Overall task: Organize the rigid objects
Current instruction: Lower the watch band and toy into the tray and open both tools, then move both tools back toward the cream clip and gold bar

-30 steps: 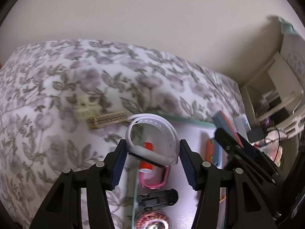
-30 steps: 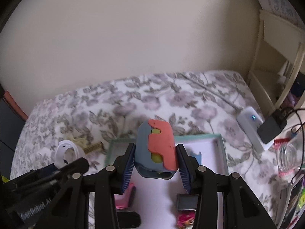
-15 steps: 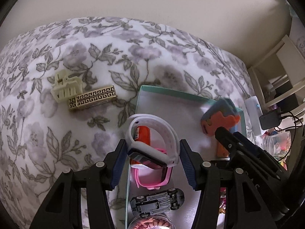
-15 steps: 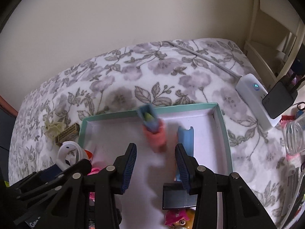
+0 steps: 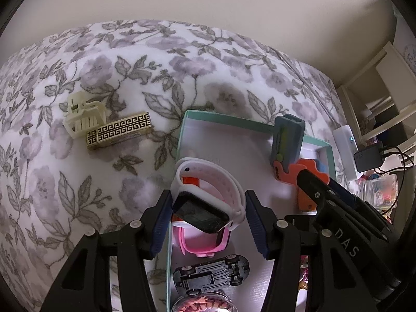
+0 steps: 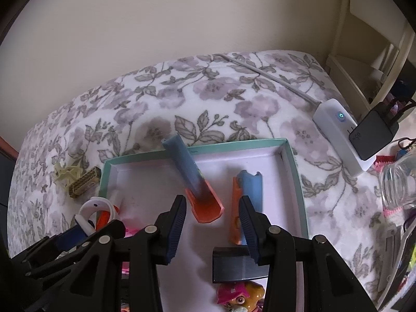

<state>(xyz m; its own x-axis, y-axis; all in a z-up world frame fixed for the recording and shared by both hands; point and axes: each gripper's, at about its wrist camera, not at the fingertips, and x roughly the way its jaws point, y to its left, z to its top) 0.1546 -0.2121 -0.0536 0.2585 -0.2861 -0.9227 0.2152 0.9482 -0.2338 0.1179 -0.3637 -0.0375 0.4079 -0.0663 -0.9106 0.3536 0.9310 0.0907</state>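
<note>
Plain cream wall (image 6: 182,20), floral bedspread (image 5: 78,182), cream shelving (image 6: 364,52)

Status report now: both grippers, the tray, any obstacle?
Left gripper shut on white watch. Right gripper open, empty. Blue-orange toy leans on tray wall. Nothing blocking.

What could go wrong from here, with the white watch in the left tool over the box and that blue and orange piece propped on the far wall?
The blue and orange piece leans on the box's far wall, its upper end past the rim; a nudge could tip it out.

The white watch, held in the left tool, hangs above the pink watch; released here, it would likely land on it.

The open right tool sits close to the leaning piece.
</note>
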